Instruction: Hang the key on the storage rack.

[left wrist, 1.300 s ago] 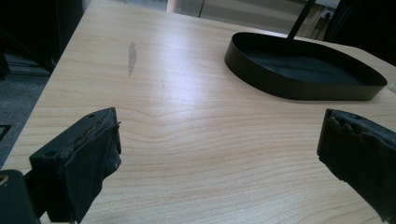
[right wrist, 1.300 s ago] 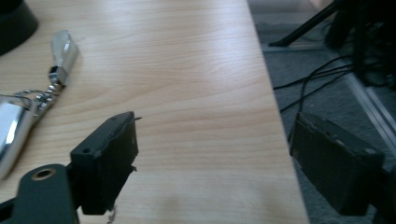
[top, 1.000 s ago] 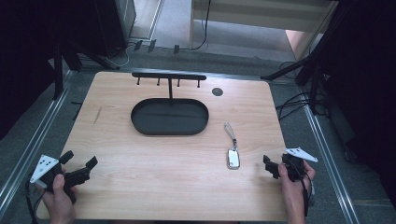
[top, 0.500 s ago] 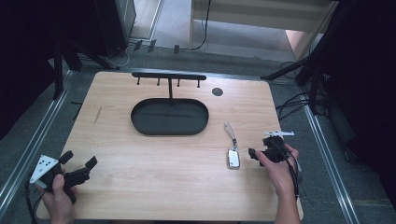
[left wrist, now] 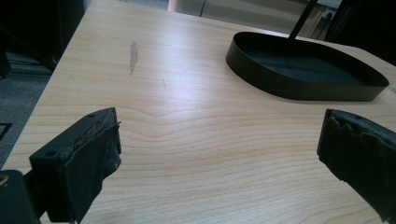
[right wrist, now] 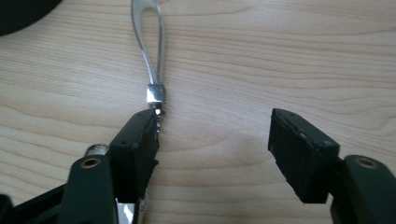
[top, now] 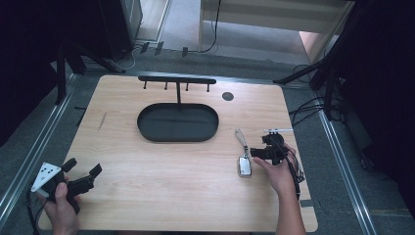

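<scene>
A silver key tag (top: 243,165) with a grey strap loop (top: 239,136) lies flat on the wooden table (top: 161,191), right of the black oval tray (top: 147,131). My right gripper (top: 257,148) is open and sits low just right of the tag, jaws pointing left. In the right gripper view the strap loop (right wrist: 149,42) and its metal crimp (right wrist: 156,95) run up from the left jaw, which covers most of the tag (right wrist: 125,212); nothing lies between the jaws of the right gripper (right wrist: 215,126). My left gripper (top: 84,165) is open at the near left corner, holding nothing.
A black rack with several hooks (top: 177,79) rises behind the tray. A small dark round cap (top: 227,96) is set in the table's far right. In the left gripper view, the left gripper (left wrist: 222,135) faces bare wood, with the tray (left wrist: 303,88) beyond at the right.
My right gripper has moved left and away from the near right edge, up to the key tag, still open. The left gripper has not moved.
</scene>
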Motion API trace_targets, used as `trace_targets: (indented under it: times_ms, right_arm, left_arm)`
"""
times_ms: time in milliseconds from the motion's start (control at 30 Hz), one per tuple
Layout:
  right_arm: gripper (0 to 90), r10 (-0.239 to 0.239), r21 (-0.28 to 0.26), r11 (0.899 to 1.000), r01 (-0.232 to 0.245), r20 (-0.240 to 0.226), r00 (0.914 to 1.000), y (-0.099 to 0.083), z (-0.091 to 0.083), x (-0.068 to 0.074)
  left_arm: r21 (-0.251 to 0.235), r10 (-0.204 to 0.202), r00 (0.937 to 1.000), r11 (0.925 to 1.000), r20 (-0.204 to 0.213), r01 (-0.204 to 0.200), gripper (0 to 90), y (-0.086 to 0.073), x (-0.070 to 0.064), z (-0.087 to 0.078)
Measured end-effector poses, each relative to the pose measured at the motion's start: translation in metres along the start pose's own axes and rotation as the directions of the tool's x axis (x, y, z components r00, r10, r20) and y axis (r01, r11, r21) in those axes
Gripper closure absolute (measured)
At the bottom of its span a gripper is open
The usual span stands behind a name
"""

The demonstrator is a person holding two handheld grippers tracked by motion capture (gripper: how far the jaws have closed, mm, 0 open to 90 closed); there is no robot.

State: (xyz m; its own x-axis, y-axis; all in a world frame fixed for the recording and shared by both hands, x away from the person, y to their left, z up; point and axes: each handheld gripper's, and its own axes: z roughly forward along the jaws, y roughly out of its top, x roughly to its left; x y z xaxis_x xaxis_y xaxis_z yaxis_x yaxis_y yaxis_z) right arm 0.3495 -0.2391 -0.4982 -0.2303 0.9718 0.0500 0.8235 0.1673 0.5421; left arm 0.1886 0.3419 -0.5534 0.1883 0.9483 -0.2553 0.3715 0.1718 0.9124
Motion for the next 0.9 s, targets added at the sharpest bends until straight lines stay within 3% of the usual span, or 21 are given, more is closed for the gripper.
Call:
trace_targets:
  times_ms: [133,200,533,900]
  right_arm:
    - [43.0,-0.037,0.008,0.999,0.037,0.014,0.9992,0.004,0.003,0.008]
    - [46.5,-0.027,0.005,1.000,0.027,0.012,0.9996,0.007,0.004,0.011]
    - [60.0,-0.075,0.041,0.996,0.077,-0.044,0.9962,0.018,0.018,0.026]
    - [70.6,-0.049,0.089,0.995,0.053,-0.043,0.9979,0.023,0.029,0.030]
  left_arm:
    - [0.001,0.000,1.0000,1.0000,0.000,0.000,0.0,0.000,0.000,0.000]
    - [0.003,-0.001,1.0000,1.0000,0.000,0.001,0.0,0.000,0.000,0.000]
    - [0.002,-0.004,1.0000,1.0000,0.003,0.004,0.0,0.000,0.001,0.000]
    - [-0.004,-0.004,1.0000,1.0000,-0.002,0.004,0.0,0.000,0.001,0.000]
